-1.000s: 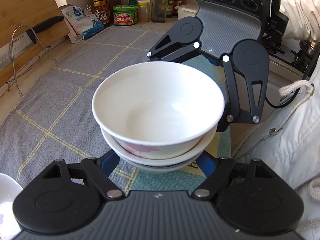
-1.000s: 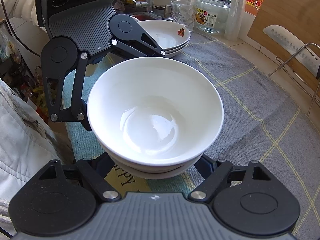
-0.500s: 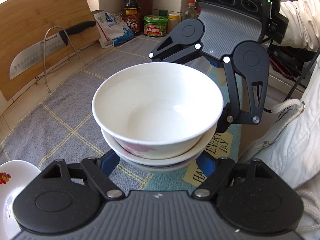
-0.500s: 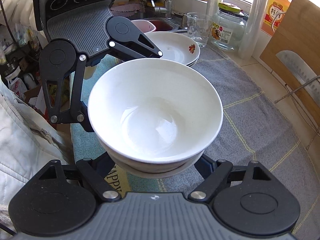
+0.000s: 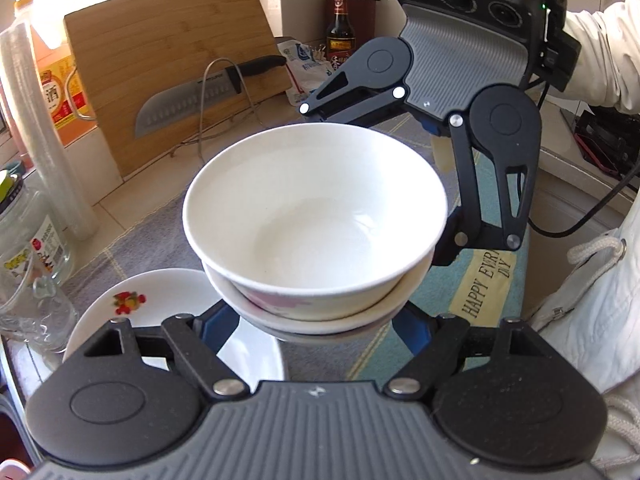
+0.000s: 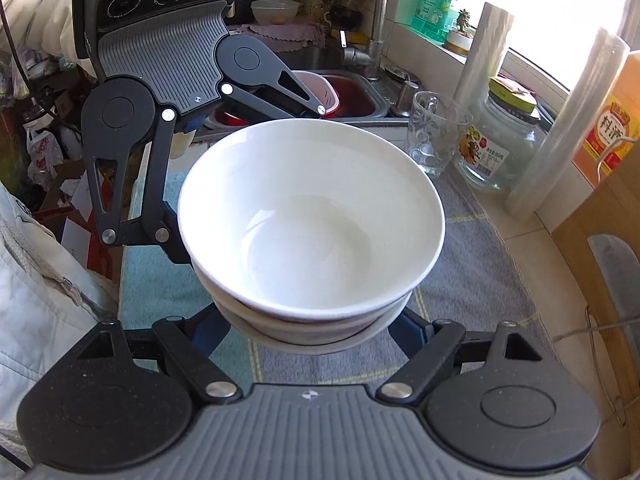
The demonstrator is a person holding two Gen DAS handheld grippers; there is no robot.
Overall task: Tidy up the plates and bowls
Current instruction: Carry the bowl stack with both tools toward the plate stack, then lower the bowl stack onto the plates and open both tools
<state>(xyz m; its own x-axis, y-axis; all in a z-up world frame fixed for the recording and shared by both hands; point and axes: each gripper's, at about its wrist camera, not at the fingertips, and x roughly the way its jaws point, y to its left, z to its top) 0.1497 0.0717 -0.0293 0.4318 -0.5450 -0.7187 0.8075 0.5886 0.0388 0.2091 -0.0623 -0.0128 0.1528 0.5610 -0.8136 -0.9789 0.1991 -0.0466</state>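
A stack of white nested bowls (image 5: 316,220) hangs above the grey cloth, carried between both grippers; it also shows in the right wrist view (image 6: 312,228). My left gripper (image 5: 316,320) has its jaws spread wide around the near side of the lower bowl, blue fingers (image 5: 216,326) against it. My right gripper (image 6: 312,332) grips the opposite side the same way, and faces me in the left wrist view (image 5: 440,184). A white plate with a fruit print (image 5: 160,312) lies on the cloth below left of the stack.
A cutting board (image 5: 160,60) and a knife on a wire rack (image 5: 208,96) stand at the back. A glass mug (image 6: 434,136), a jar (image 6: 500,140) and plastic-wrap rolls (image 6: 560,120) stand near the sink (image 6: 352,96). A sauce bottle (image 5: 340,24) stands at the back.
Both grippers have carried the bowl stack across the cloth towards the sink end. The fruit-print plate now lies just below the stack in the left wrist view.
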